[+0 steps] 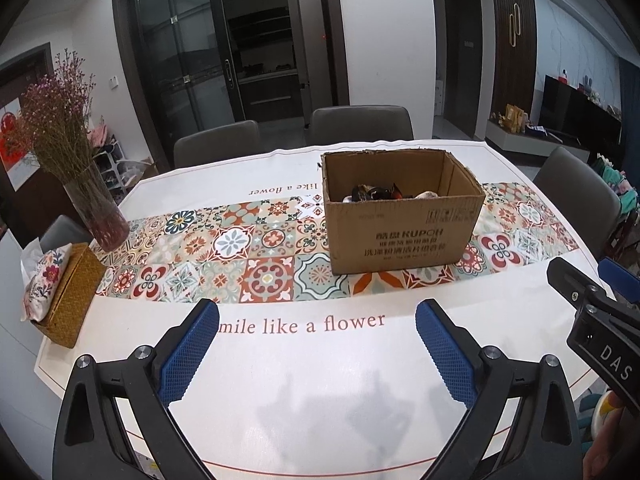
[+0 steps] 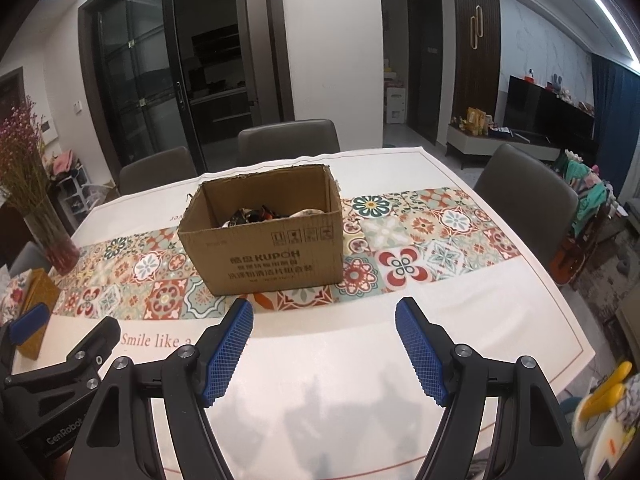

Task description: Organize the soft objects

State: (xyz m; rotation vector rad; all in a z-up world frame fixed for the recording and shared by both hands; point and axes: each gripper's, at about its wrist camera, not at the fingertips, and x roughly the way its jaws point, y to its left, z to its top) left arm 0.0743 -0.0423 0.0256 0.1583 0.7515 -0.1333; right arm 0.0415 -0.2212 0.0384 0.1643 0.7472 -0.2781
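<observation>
An open brown cardboard box (image 1: 404,216) stands on the patterned runner of the table; it also shows in the right wrist view (image 2: 264,240). Several soft items (image 1: 384,193), dark and cream coloured, lie inside it, also visible in the right wrist view (image 2: 272,213). My left gripper (image 1: 318,320) is open and empty, over the white cloth in front of the box. My right gripper (image 2: 324,316) is open and empty, also in front of the box. Each gripper shows at the edge of the other's view, the right one (image 1: 592,304) and the left one (image 2: 64,332).
A glass vase of dried pink flowers (image 1: 100,216) and a woven tissue box (image 1: 68,292) stand at the table's left end. Grey chairs (image 1: 360,124) surround the table (image 1: 304,380). A toy (image 2: 600,408) lies beyond the right edge.
</observation>
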